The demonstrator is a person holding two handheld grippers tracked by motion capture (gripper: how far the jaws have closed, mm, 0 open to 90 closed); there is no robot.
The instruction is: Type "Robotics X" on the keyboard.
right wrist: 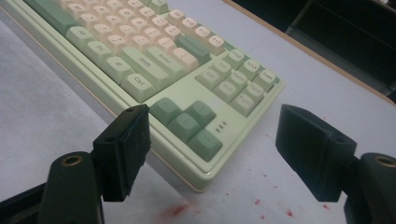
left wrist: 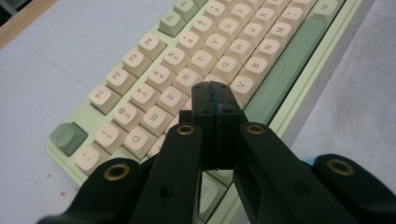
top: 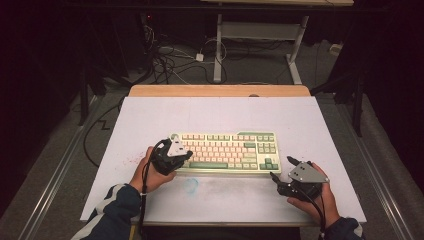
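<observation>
Keyboard (top: 227, 151): pale green case with cream and green keys, lying flat on the white table (top: 300, 120), at the centre of the high view and slightly below the middle of the frame.

Left gripper (top: 186, 156): positioned over the keyboard's left end in the high view. Jaws fully closed, pads pressed together with nothing between them. In the left gripper view the closed tips (left wrist: 213, 88) sit at frame centre above the letter keys, over the area between the R key and the V key; whether they touch a key cannot be told.

Right gripper (top: 281, 168): positioned just off the keyboard's right end, in the lower right of the high view. Jaws spread wide, holding nothing. In the right gripper view the keyboard's arrow-key corner (right wrist: 187, 126) lies between and beyond the two pads, apart from both. Red specks mark the table near that corner
</observation>
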